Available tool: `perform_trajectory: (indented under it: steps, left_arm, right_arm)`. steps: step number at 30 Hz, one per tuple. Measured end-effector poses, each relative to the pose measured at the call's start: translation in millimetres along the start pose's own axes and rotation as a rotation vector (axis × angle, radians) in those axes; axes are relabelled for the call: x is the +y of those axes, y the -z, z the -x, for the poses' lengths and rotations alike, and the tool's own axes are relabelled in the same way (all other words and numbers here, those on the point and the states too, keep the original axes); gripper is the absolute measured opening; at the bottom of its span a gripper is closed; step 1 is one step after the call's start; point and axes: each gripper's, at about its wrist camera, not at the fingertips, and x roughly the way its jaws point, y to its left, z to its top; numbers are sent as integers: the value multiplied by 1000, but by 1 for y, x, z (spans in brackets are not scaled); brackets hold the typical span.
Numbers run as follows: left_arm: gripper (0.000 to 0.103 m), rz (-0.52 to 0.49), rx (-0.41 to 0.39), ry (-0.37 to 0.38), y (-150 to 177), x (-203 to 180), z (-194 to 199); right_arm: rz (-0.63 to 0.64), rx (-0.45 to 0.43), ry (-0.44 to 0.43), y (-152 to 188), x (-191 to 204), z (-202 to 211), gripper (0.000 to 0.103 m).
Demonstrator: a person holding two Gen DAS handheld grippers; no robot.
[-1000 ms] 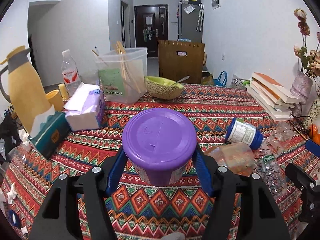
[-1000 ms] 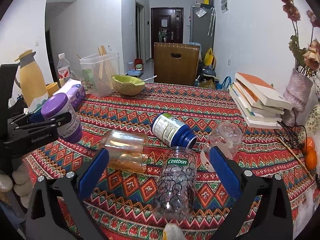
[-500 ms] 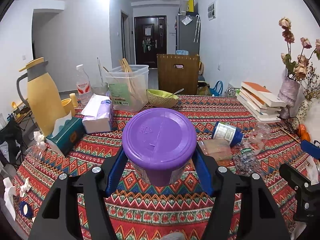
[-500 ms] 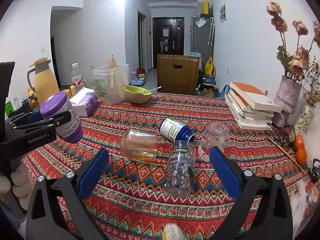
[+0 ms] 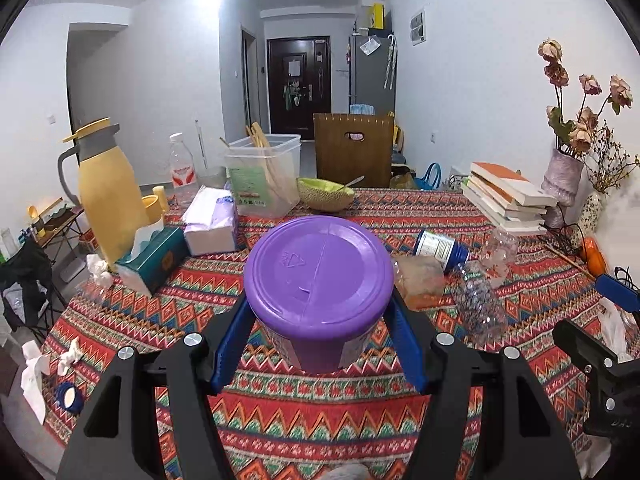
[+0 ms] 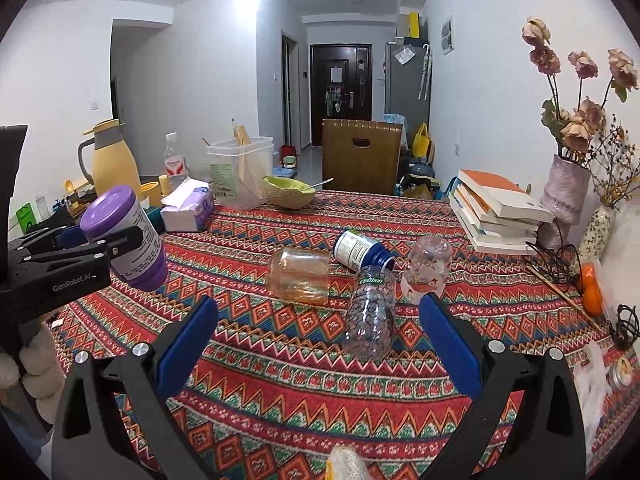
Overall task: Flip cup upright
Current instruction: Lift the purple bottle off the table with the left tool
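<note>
A purple cup (image 5: 320, 276) with a printed label hangs above the tablecloth, and my left gripper (image 5: 319, 312) is shut on its sides. Its flat purple end, stamped with a recycling mark, faces the left wrist camera. In the right wrist view the same cup (image 6: 124, 236) is tilted at the far left, flat end up and to the left, clamped in the left gripper (image 6: 108, 240). My right gripper (image 6: 316, 308) is open over the near part of the table with nothing between its blue fingers (image 6: 188, 336).
On the patterned tablecloth (image 6: 320, 380) lie an amber jar (image 6: 298, 276), a blue-capped bottle (image 6: 360, 250) and a clear patterned bottle (image 6: 372, 312); a clear glass (image 6: 426, 270) stands mouth down. Books (image 6: 496, 208), a vase (image 6: 564, 192), a thermos (image 6: 110, 160), a plastic box (image 6: 240, 172).
Both grippers have risen and drawn back from the table. The purple cup has gone up with the left gripper, which stays shut on it. The right gripper stays open.
</note>
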Motion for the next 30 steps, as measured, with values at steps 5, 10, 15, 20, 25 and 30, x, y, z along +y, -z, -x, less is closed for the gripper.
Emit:
perform_trajectory:
  steps: [5,10,15,20,25,30]
  left_arm:
    - [62,-1,5,-3,12,9,12]
    - [62,-10,22,-8,25,17,18]
    - [62,-17,31,-4,37,24,23]
    - [62,-20,58,1,54,29,23]
    - [62,-20,61,0,65,33,17]
    - [62,-21,87,-6,76,30,1]
  right_arm:
    - [7,11,-7,9,9,6,97]
    - [5,20,-16,19,18,12,97]
    - [3,33,-24,30,24,15,97]
    - [4,49,-34,40,32,15,97]
    - [-1,73,-40,52,35,11,97]
    - [-12,98,-40,62,36,7,97]
